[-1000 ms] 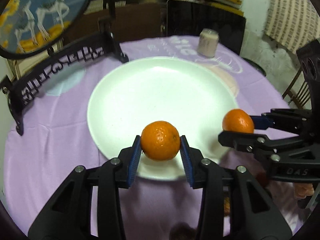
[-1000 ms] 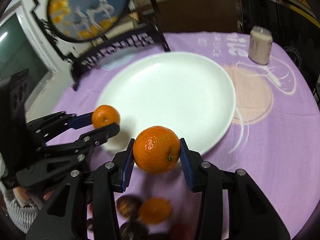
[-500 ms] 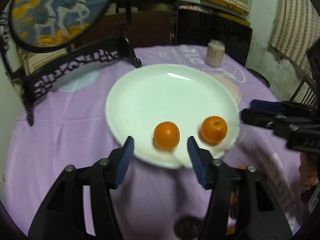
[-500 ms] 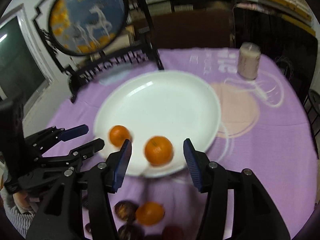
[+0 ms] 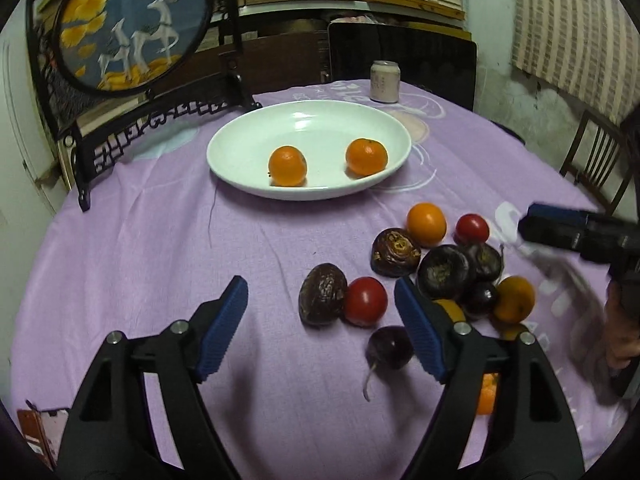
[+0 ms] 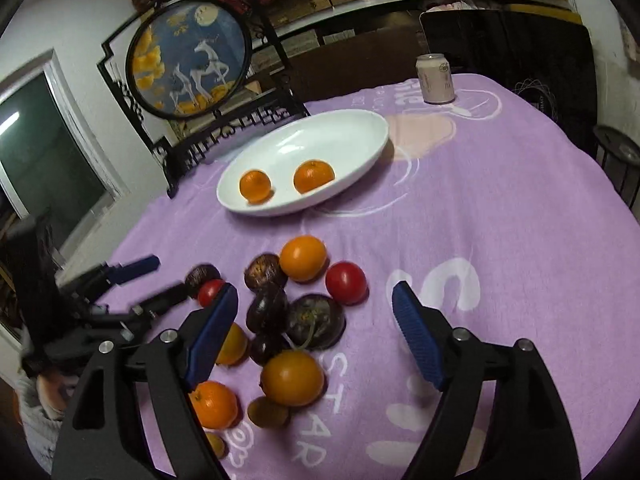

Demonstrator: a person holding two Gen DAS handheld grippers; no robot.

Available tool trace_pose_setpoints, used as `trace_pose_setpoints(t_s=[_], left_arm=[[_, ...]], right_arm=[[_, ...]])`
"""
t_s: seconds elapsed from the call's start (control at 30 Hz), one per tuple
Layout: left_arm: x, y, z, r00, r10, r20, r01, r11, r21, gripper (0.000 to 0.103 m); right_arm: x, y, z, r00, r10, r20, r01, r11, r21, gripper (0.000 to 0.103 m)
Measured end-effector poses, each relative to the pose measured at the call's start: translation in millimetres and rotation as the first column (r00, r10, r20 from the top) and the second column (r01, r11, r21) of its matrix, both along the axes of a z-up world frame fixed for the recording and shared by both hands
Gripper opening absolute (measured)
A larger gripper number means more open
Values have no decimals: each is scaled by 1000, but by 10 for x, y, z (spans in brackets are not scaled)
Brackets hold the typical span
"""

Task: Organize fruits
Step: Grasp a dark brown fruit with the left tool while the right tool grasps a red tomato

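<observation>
Two small round orange mandarins lie side by side, apart, in the shallow white ceramic plate point(image 5: 384, 136): left mandarin point(image 5: 287, 165), right mandarin point(image 5: 366, 157). Nearer the person, on the lilac printed tablecloth point(image 5: 140, 240), sits the unsorted heap: dark wrinkled passion fruits point(image 5: 322, 294), glossy red tomatoes point(image 5: 365, 301), further orange citrus point(image 5: 426, 224), and small dark purple round fruits point(image 5: 390, 347), several touching. Left gripper point(image 5: 320, 328): blue-padded jaws opening, nothing held; the wrinkled passion fruit and a red tomatoe lie just ahead between its fingertips, long axis of the passion fruit roughly along the fingers. Right gripper point(image 6: 312, 320): jaws opening, nothing clamped, hovering over the heap's centre, with a large orange citrus point(image 6: 292, 378) below; its contact with any fruit cannot be judged, probably none. Judgement: left hand nearer the passion fruit and tomato, right hand nearer the citrus. Beyond the plate: pale drinks can point(image 5: 385, 81), black carved stand with round deer painting point(image 5: 132, 28).
</observation>
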State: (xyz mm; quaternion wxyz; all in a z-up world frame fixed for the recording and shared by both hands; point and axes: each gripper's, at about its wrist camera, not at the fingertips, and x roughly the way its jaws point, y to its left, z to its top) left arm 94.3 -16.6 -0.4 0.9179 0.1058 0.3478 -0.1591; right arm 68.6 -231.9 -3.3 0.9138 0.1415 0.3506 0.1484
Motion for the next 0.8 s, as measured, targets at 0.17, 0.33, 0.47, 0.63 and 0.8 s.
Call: trace_pose_setpoints(t_s=[0.17, 0.33, 0.47, 0.63, 0.8], left_arm=[[148, 91, -123, 999, 36, -27, -35, 999, 32, 80], [296, 537, -58, 982, 179, -58, -182, 982, -59, 79], [271, 507, -4, 989, 146, -38, -148, 986, -78, 79], [262, 246, -153, 995, 101, -5, -101, 993, 64, 78], [309, 204, -222, 996, 75, -45, -72, 995, 63, 55]], right_arm=[[22, -20, -58, 1000, -15, -20, 14, 1000, -21, 80], [-18, -16, -24, 1000, -16, 4, 16, 999, -34, 80], [-23, -71, -29, 1000, -28, 2, 28, 999, -19, 80], [-18, -110, -31, 999, -44, -4, 43, 999, -8, 80], [-27, -91, -39, 999, -33, -4, 33, 999, -22, 80]])
